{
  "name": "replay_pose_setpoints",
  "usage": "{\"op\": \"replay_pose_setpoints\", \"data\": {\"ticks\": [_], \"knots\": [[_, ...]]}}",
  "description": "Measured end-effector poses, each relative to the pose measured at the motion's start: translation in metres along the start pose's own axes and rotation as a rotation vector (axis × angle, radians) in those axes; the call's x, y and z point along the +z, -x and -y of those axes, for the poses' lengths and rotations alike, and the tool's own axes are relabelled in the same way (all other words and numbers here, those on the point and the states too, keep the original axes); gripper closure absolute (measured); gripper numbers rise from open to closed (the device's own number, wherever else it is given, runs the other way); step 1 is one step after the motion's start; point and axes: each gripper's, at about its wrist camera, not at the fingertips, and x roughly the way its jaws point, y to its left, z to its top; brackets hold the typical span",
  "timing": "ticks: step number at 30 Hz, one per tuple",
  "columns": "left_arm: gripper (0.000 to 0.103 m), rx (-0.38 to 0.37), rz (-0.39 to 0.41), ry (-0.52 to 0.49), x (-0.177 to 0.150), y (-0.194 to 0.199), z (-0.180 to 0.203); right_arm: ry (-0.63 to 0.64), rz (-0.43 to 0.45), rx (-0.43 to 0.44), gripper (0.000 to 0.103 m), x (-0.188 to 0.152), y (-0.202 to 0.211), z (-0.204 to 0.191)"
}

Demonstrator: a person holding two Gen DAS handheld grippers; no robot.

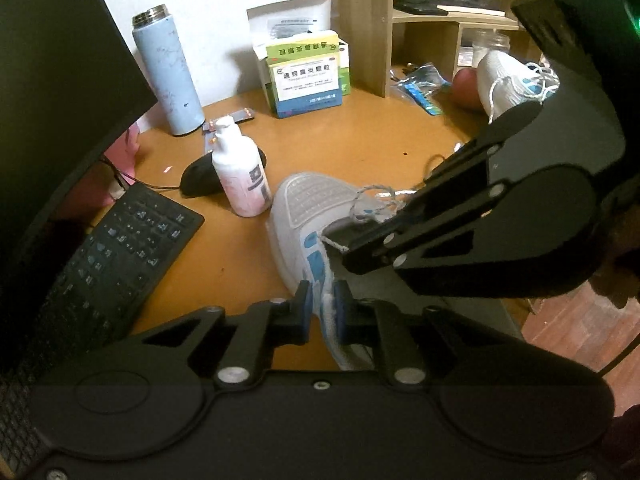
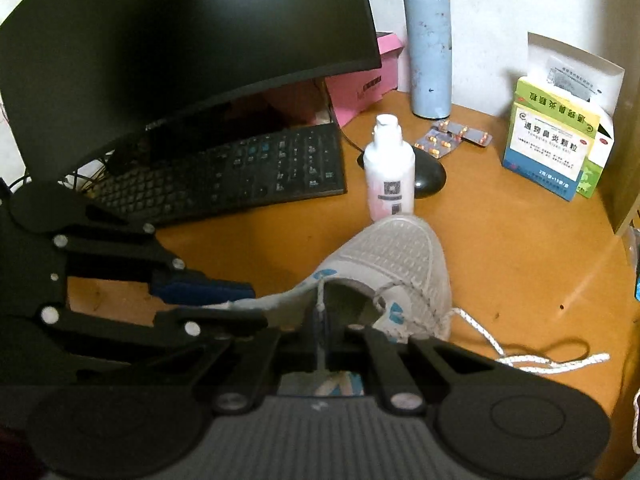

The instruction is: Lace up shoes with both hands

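Note:
A white and grey mesh shoe (image 1: 308, 204) with blue eyelet patches lies on the orange desk (image 1: 360, 140), toe pointing away. My left gripper (image 1: 322, 305) is shut on the edge of the shoe's upper by the eyelets. In the right wrist view the left gripper (image 2: 256, 303) comes in from the left onto that same edge of the shoe (image 2: 400, 256). My right gripper (image 2: 322, 330) is shut on a thin white lace (image 2: 320, 300) that runs up to an eyelet. In the left wrist view the right gripper (image 1: 340, 250) pinches the lace tip beside the blue patches. The lace's other end (image 2: 540, 360) trails loose on the desk.
A white bottle (image 2: 390, 168), black mouse (image 2: 430, 178) and keyboard (image 2: 240, 176) crowd the shoe's toe, under a dark monitor (image 2: 180, 40). A blue flask (image 2: 430, 48), medicine boxes (image 2: 548, 148) and pill strips (image 2: 452, 140) stand behind. A second shoe (image 1: 504, 76) sits by the wooden shelf (image 1: 368, 28).

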Motion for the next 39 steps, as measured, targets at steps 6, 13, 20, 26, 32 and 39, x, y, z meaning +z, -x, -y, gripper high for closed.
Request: {"op": "replay_pose_setpoints", "data": {"ticks": [6,13,20,26,32,39], "knots": [[0.093,0.012,-0.006,0.017,0.002,-0.002,-0.004,-0.018,-0.008,-0.014,0.1,0.0,-0.008,0.002],[0.093,0.021,-0.014,0.02,0.002,-0.004,-0.004,-0.069,-0.015,-0.037,0.101,-0.003,-0.015,0.003],[0.093,0.019,-0.015,0.018,0.002,-0.003,-0.003,-0.094,0.02,-0.04,0.101,-0.007,-0.015,0.005],[0.093,0.019,-0.017,0.014,0.002,-0.003,-0.003,-0.103,0.06,-0.046,0.1,-0.01,-0.008,0.004],[0.093,0.019,-0.022,0.007,0.002,-0.003,-0.004,-0.093,0.06,-0.041,0.1,-0.012,-0.01,0.003],[0.093,0.021,-0.027,0.004,0.003,-0.004,-0.003,-0.087,0.072,-0.039,0.1,-0.014,-0.009,0.003]]}}
